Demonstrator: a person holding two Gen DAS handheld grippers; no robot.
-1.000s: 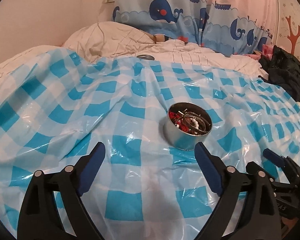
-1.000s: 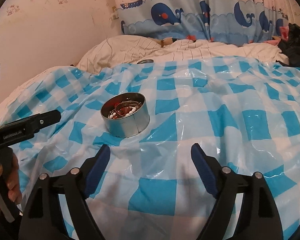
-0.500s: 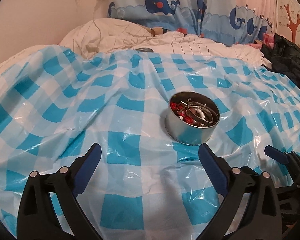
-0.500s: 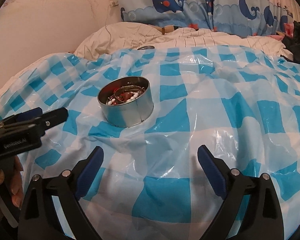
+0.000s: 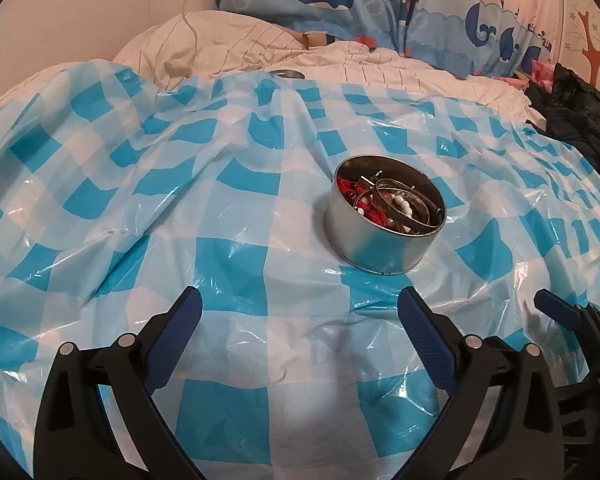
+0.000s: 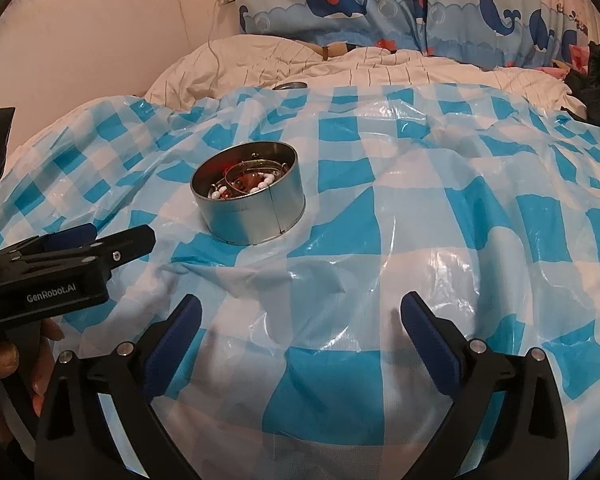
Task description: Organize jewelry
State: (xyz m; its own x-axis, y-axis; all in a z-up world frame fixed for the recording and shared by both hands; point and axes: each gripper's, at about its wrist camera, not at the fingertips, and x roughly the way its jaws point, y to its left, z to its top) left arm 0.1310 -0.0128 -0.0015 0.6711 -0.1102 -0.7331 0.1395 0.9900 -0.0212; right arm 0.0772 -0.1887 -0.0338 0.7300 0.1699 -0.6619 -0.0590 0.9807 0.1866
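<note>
While "GenRobot.AI" marks the left gripper (image 6: pixel 100 240), both grippers' fingers (image 5: pixel 424 332) gape empty near the tin (image 5: pixel 384 216).

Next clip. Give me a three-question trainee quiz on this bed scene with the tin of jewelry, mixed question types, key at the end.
1. True or false: the round tin is lying tipped on its side.
2. What does the tin rest on? A) bare wood B) blue checked plastic sheet C) a tray
3. Fill in: the left gripper and right gripper both have fingers spread ____, with nothing between them.

Key: 1 false, it stands upright with bangles and beads inside; 2 B; 3 open.
</note>
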